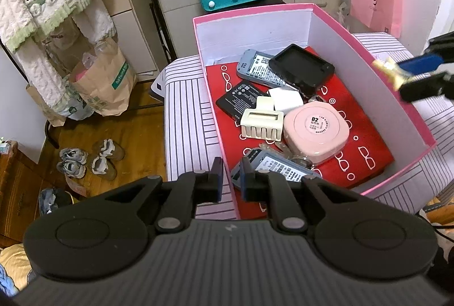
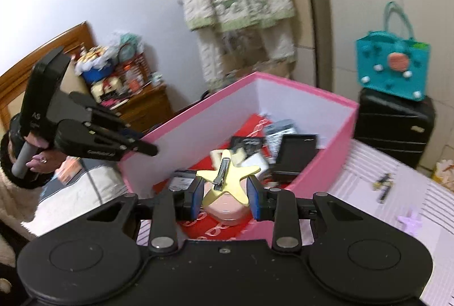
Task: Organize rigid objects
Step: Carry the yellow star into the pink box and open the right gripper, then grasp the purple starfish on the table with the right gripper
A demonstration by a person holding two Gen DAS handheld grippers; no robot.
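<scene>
Star-shaped yellow hair clip (image 2: 227, 181), glossy plastic with a metal clasp, sits clamped in the right tool (image 2: 225, 202) above the pink cardboard box (image 2: 326, 164); its lower arms are hidden behind the pads. Left tool (image 1: 231, 178) straddles the box's near wall, jaws nearly together, holding nothing. Inside lie two grey phones, partly covered, one cream claw clip (image 1: 262, 124) and one rounded pink case (image 1: 316, 133).

I have a yellow star-shaped hair clip (image 2: 227, 178) pinched between my right claw's (image 2: 225, 199) pads, metal clasp up, over the pink box's (image 2: 323, 164) near rim. Just beyond the claw, inside, lie a pink compact (image 1: 316, 133), cream claw clip (image 1: 262, 123), phone batteries and a black case (image 1: 302, 66).
</scene>
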